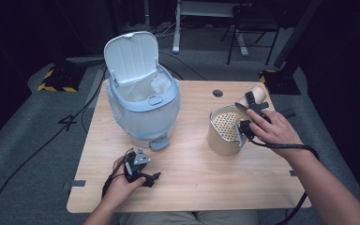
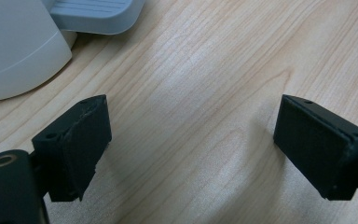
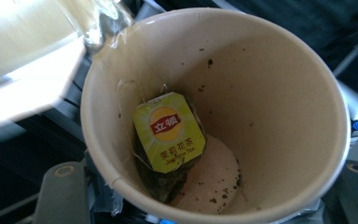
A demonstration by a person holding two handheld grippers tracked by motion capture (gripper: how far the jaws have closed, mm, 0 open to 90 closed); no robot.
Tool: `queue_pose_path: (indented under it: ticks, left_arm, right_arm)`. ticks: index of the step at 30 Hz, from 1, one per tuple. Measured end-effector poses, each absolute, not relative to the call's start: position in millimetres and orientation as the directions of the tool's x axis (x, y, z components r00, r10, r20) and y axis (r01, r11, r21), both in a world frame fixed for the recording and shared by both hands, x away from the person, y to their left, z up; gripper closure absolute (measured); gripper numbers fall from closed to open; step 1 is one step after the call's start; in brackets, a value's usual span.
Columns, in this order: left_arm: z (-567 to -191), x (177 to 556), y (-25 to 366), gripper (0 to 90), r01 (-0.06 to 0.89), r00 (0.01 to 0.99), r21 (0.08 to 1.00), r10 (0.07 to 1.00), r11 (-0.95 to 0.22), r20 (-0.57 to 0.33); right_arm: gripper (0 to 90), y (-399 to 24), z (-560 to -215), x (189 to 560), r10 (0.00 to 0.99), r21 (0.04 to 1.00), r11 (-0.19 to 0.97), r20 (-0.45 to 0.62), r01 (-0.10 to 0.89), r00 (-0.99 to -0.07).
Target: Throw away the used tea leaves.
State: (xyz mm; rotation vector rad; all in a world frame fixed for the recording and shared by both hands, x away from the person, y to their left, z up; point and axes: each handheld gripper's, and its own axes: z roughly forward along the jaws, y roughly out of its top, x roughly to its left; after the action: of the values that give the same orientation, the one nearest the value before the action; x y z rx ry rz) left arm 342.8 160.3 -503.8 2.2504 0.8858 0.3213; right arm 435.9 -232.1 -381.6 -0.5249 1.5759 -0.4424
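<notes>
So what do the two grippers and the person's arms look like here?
Both grippers, left gripper and right gripper, are black, each trailing a black cable. The left carries a grey three-cornered plate, and its flat rectangular pads look worn at the edges. The forearms are bare, no sleeves visible.

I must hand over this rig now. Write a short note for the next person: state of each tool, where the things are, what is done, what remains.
Left tool: open, holds nothing, low over the wooden table near the bin's pedal.
Right tool: shut on the paper cup, tipped over the tan strainer container.
Cup contents: a used tea bag with a yellow-green tag clings to the inner wall; no liquid seen.
Pedal bin: lid up, liner inside.
Done: cup picked up and tilted.
Left: probably drop the tea bag out, then discard the cup.
</notes>
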Motion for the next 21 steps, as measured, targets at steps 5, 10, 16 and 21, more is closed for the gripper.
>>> queue_pose_path:
  ticks: [5, 10, 16, 21]
  left_arm:
    - [-504, 343, 160, 11.8, 0.506, 0.737, 0.680, 0.676, -0.531, -0.020]
    - [-504, 343, 160, 11.8, 0.506, 0.737, 0.680, 0.676, -0.531, -0.021]
    - [-504, 343, 160, 11.8, 0.506, 0.737, 0.680, 0.676, -0.531, -0.020]
    - [-504, 343, 160, 11.8, 0.506, 0.737, 0.680, 0.676, -0.531, -0.020]
  right_arm:
    - [30.8, -229, -389, 432, -0.698, -0.699, 0.715, -0.713, -0.003, 0.072]
    - [30.9, -226, -393, 430, -0.796, -0.800, 0.598, -0.586, 0.053, 0.150]
    - [30.9, -224, -392, 428, -0.826, -0.827, 0.554, -0.533, 0.091, 0.184]
    - [30.9, -223, -390, 428, -0.819, -0.821, 0.564, -0.543, 0.086, 0.188]
